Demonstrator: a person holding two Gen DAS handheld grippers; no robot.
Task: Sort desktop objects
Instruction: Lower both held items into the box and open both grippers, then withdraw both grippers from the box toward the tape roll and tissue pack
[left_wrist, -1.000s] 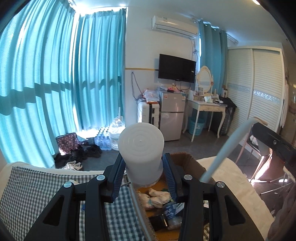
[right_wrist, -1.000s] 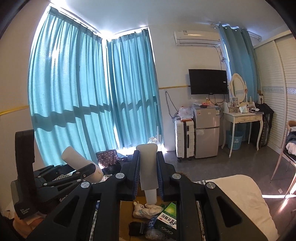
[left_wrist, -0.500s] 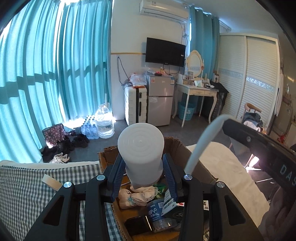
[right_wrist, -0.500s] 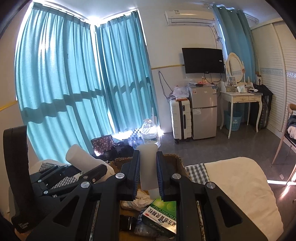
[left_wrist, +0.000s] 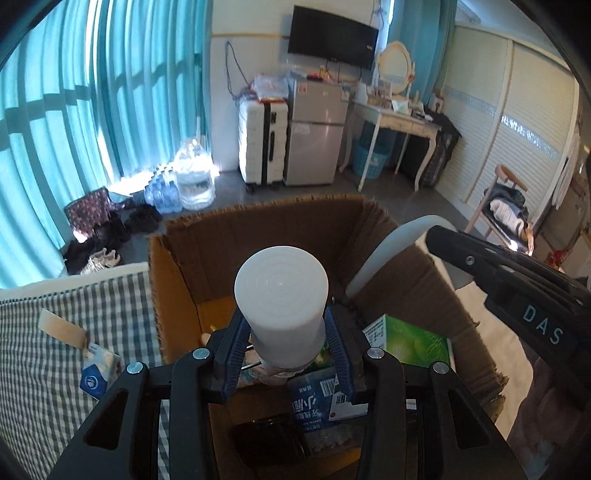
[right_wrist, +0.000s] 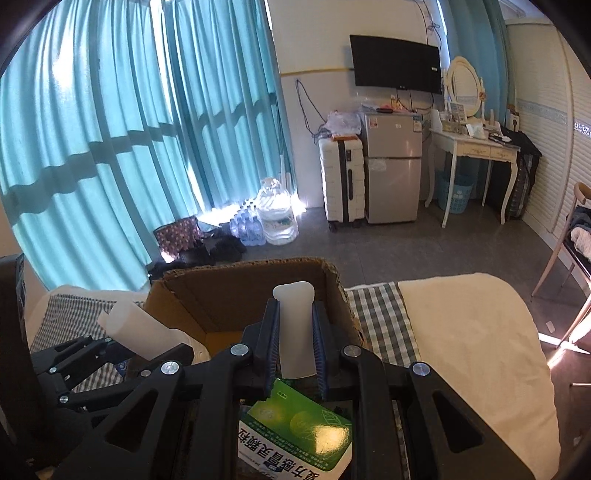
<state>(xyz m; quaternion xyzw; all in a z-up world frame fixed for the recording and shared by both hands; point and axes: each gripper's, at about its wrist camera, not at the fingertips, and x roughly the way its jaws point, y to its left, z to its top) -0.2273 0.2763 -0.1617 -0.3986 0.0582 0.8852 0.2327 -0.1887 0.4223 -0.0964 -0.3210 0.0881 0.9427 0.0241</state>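
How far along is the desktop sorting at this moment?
Partly done. The cardboard box already holds a green medicine box, a blue carton and a dark item. In hand: the left gripper is shut on a white cylindrical bottle and the right gripper on a flat white tube, both over the box. Left: releasing them, and a small packet lies on the checked cloth.

So the cardboard box (left_wrist: 258, 236) sits open on the bed, with the checked cloth (left_wrist: 55, 332) spread on both sides of it. Inside the box there's a medicine carton (right_wrist: 295, 421) toward the right, a toothpaste box (left_wrist: 314, 402) near the front, and a dark flat thing (left_wrist: 269, 439) before that. A small packet (left_wrist: 96, 376) lies on the cloth left of the box. Behind the bed on the floor: water bottles (right_wrist: 273, 218), then a suitcase (right_wrist: 341, 177) with a fridge (right_wrist: 391, 166) right beside it.
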